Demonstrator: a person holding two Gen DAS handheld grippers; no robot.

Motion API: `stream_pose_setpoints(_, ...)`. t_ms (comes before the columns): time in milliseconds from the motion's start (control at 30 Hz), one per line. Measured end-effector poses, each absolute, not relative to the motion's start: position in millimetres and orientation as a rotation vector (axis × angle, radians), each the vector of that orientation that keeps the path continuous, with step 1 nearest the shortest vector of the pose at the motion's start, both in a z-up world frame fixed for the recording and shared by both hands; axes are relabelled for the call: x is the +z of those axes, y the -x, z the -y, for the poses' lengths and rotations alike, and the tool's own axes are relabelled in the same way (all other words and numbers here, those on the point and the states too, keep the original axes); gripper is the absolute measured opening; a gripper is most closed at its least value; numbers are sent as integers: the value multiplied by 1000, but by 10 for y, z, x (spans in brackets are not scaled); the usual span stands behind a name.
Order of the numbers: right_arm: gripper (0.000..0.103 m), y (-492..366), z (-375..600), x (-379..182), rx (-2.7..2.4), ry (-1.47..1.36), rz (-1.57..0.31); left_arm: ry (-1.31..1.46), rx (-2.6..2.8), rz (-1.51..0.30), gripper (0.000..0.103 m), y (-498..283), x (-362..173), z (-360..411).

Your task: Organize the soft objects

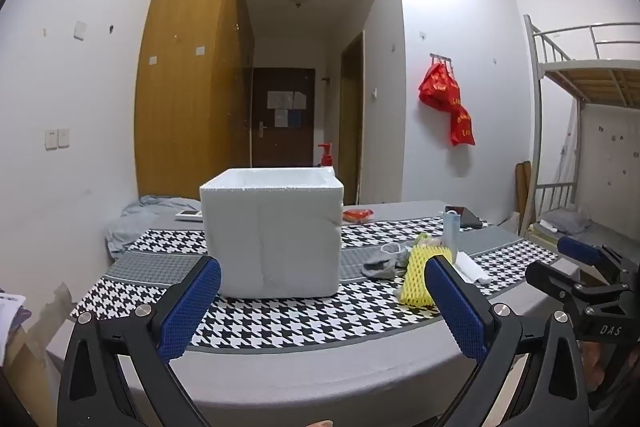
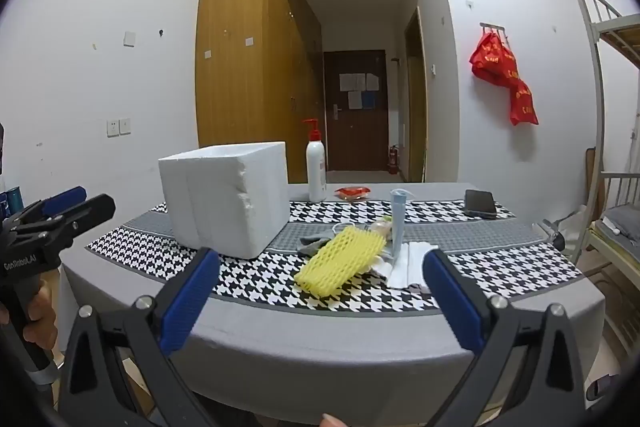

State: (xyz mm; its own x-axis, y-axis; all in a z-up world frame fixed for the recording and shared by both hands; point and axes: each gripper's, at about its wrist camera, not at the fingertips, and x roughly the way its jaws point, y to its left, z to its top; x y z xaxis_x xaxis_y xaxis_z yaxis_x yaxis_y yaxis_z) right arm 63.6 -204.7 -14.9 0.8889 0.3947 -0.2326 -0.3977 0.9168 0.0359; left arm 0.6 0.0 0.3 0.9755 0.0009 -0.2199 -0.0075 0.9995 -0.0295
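Observation:
A white foam box (image 1: 272,235) (image 2: 226,199) stands on the table's houndstooth cloth (image 2: 256,279). To its right lies a pile of soft things: a yellow foam net sleeve (image 2: 340,261) (image 1: 418,277), a grey sock (image 2: 316,243) (image 1: 380,265), a blue face mask (image 2: 398,223) standing up, and white cloth (image 2: 410,263). My left gripper (image 1: 322,303) is open and empty, in front of the box. My right gripper (image 2: 320,293) is open and empty, just in front of the yellow sleeve. Each gripper also shows at the edge of the other's view.
A pump bottle (image 2: 316,167), a red snack packet (image 2: 352,191) and a phone (image 2: 480,203) sit at the table's far side. A grey cloth (image 1: 132,223) and a white item lie at the far left. A bunk bed (image 1: 580,131) stands on the right.

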Motion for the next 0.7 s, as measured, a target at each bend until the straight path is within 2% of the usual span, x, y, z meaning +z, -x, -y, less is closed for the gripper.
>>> stream_pose_setpoints(700,103,-616,2073,-124,407,8,-240,29,-19,-204,102,29,12,-11)
